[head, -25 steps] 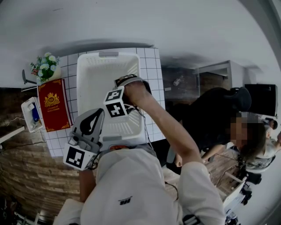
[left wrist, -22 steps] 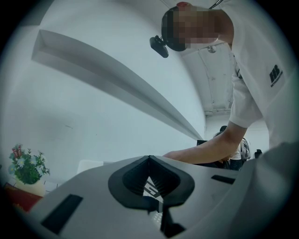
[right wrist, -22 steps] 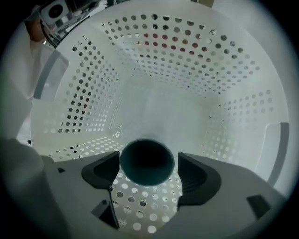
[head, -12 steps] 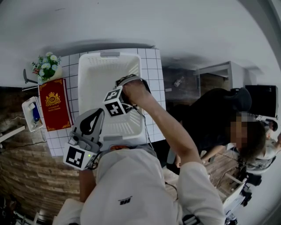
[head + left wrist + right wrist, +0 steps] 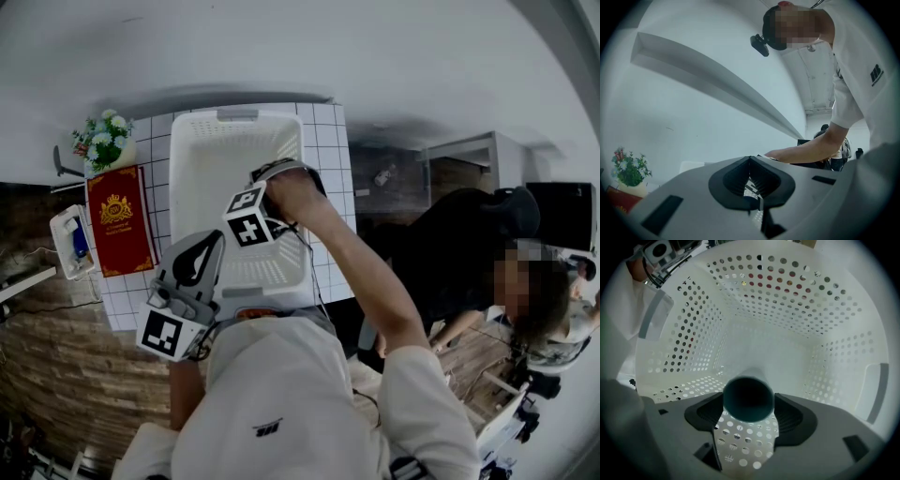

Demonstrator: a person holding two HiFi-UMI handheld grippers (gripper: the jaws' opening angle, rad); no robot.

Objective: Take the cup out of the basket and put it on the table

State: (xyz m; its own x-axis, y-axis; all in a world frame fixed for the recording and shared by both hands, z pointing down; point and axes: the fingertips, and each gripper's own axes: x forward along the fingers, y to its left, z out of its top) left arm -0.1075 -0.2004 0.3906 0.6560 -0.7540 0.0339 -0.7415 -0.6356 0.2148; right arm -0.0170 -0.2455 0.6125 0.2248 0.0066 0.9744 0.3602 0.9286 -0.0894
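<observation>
While the right gripper (image 5: 749, 401) reaches down into a white perforated basket (image 5: 202, 159), its jaws are closing around a dark teal cup (image 5: 748, 394). That cup lies on its side on the basket floor, at the near end, with its open mouth facing back along the jaws. The two black ribbed pads (image 5: 790, 414) stand wide, one on each side of the cup's rim and just beside it; no firm pinch on the cup walls shows, and the cup rests on the perforated bottom. Apart from the cup, the basket's floor and dotted walls are bare.

From the head view, the basket sits on a white tiled counter (image 5: 325, 141), long side running away from the person. The person's bare right forearm (image 5: 352, 267) slants down over the near rim, and the marker cube (image 5: 247, 217) on the right gripper sits above the basket's interior.

Held low at the person's left, outside the basket's near corner, is the left gripper (image 5: 750, 161). Its jaws are drawn together at the tips, forming a narrow V, and nothing is between them.

Left of the basket on the counter lie a red book (image 5: 118, 220) with a gold crest and, beyond it, a small pot of flowers (image 5: 103, 141).
</observation>
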